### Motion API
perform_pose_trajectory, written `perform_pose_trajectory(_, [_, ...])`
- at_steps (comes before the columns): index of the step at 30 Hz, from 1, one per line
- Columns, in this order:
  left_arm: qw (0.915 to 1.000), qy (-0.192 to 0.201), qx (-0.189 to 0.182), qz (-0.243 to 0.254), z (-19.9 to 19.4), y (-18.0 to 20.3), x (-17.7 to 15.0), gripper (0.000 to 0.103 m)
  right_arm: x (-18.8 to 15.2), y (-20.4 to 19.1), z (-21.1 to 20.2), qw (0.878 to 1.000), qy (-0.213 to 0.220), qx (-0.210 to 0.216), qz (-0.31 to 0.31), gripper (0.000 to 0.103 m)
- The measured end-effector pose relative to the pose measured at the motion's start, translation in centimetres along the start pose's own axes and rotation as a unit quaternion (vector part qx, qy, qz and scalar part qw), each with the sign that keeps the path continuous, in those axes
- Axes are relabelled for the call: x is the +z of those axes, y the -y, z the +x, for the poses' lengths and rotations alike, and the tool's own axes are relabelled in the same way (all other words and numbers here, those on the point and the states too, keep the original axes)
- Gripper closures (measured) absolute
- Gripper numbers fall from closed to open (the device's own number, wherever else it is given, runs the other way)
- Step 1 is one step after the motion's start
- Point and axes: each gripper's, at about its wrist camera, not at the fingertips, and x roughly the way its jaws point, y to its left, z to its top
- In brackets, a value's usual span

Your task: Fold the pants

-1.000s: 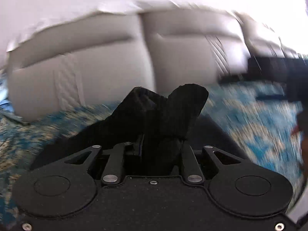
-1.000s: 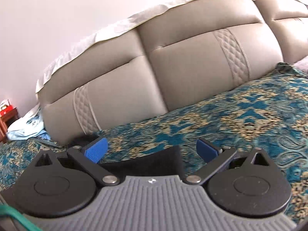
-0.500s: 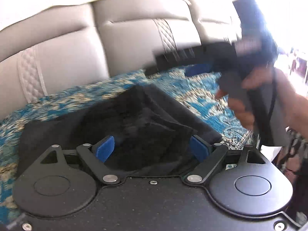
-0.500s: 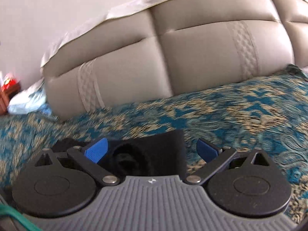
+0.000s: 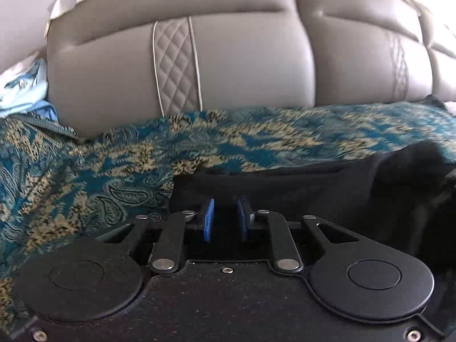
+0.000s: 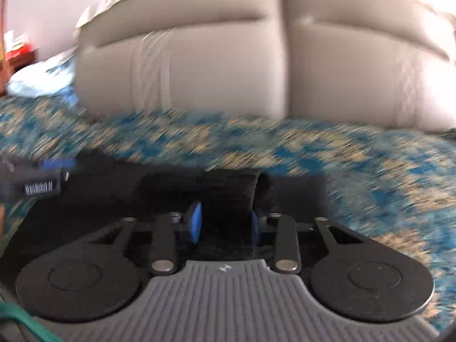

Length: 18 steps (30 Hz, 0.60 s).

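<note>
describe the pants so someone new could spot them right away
Start at the grey padded headboard, then drop to the teal and gold bedspread before it. The pants lie there: the only plain black cloth on that patterned cover.

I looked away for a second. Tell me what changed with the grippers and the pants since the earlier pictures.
Both grippers have just been closing. The left gripper, which let go of a bunch of the black pants and opened, has closed on their edge. The right gripper, wide open before, now pinches a fold of the pants. The pants went from lifted to lying on the patterned bedspread. Headboard unchanged.
</note>
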Motion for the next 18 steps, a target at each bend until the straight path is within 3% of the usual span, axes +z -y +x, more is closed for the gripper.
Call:
perform_pose_trajectory(2, [1.0000,0.008,0.004,-0.002,0.7,0.1,-0.1,0.085,0.1,0.6,-0.5,0.999,0.020,-0.036,0.009,0.068])
perform_pose_trajectory(8, [0.9996,0.020,0.013,0.015,1.8,1.3,0.1,0.085,-1.3,1.4,0.5,0.997,-0.014,-0.077,0.007,0.062])
perform_pose_trajectory(15, [0.9994,0.020,0.017,0.023,1.5,1.6,0.3,0.084,-1.8,2.1,0.0,0.996,-0.018,-0.079,0.022,0.038])
perform_pose_trajectory(17, [0.9995,0.014,0.018,0.021,1.2,1.7,0.5,0.078,-1.6,2.6,0.2,0.996,-0.016,-0.077,0.036,0.030])
perform_pose_trajectory(18, [0.9997,0.011,0.013,0.017,0.8,1.6,0.6,0.063,-1.6,3.0,0.1,0.996,-0.013,-0.075,0.046,0.018])
